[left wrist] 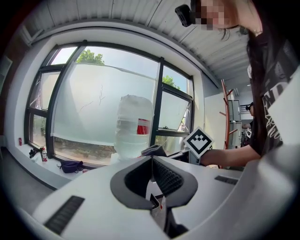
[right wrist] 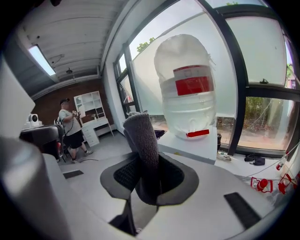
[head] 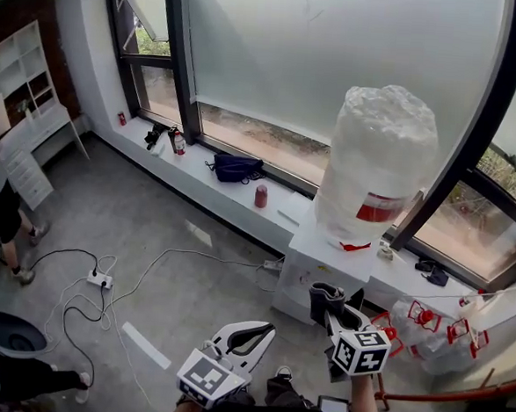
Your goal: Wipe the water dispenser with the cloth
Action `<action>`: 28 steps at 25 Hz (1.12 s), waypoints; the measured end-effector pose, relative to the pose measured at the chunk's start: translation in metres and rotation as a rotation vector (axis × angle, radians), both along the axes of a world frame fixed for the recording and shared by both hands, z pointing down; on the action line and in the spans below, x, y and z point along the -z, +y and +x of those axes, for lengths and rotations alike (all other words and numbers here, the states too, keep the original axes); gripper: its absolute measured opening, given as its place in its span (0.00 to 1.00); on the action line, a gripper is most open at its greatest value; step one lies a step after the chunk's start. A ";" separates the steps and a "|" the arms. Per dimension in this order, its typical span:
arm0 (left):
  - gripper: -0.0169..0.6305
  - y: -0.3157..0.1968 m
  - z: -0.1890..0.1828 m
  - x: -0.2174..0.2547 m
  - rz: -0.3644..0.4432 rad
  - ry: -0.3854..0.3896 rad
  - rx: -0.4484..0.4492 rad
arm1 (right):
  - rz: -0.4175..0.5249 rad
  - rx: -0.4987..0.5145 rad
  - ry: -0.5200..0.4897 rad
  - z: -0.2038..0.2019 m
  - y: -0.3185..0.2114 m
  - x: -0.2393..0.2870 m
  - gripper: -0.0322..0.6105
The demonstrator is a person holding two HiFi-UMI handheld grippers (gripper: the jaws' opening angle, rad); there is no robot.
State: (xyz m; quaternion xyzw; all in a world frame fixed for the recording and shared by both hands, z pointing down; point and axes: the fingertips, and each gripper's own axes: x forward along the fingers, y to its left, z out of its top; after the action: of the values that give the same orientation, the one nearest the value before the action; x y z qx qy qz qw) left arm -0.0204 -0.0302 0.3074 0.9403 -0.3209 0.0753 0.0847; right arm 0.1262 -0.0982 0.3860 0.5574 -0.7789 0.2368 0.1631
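right claw (right wrist: 149, 176) grips cloth (right wrist: 143, 140) — raised.

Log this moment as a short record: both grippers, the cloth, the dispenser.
left gripper: jaws together, nothing between them
right gripper: shut on the grey cloth
cloth: sticks up out of the jaws
water dispenser: white, by the window, with a bottle on top
contact: cloth is close to the dispenser's front; cannot tell if it touches
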 end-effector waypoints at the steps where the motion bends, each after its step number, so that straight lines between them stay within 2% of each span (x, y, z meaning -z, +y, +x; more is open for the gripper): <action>1: 0.06 -0.006 0.006 0.002 0.005 0.000 0.009 | -0.005 0.000 -0.005 0.005 -0.014 -0.004 0.21; 7: 0.06 -0.035 0.030 0.005 0.020 -0.029 0.073 | -0.098 -0.052 -0.037 0.031 -0.089 -0.048 0.21; 11: 0.06 -0.049 0.033 0.008 0.027 -0.043 0.133 | -0.168 -0.105 -0.062 0.039 -0.130 -0.072 0.21; 17: 0.06 -0.060 0.027 0.006 0.017 -0.074 0.206 | -0.281 -0.172 -0.226 0.032 -0.176 -0.107 0.21; 22: 0.06 -0.068 0.035 0.002 -0.003 -0.099 0.206 | -0.347 -0.278 -0.307 0.061 -0.188 -0.127 0.21; 28: 0.06 -0.075 0.045 0.003 -0.005 -0.106 0.170 | -0.337 -0.328 -0.373 0.102 -0.169 -0.129 0.21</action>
State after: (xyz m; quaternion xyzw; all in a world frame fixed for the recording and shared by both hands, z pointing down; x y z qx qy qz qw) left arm 0.0248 -0.1052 0.3048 0.9042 -0.4033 0.1182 0.0761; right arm 0.2278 -0.2668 0.5152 0.5876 -0.6447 0.4844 0.0671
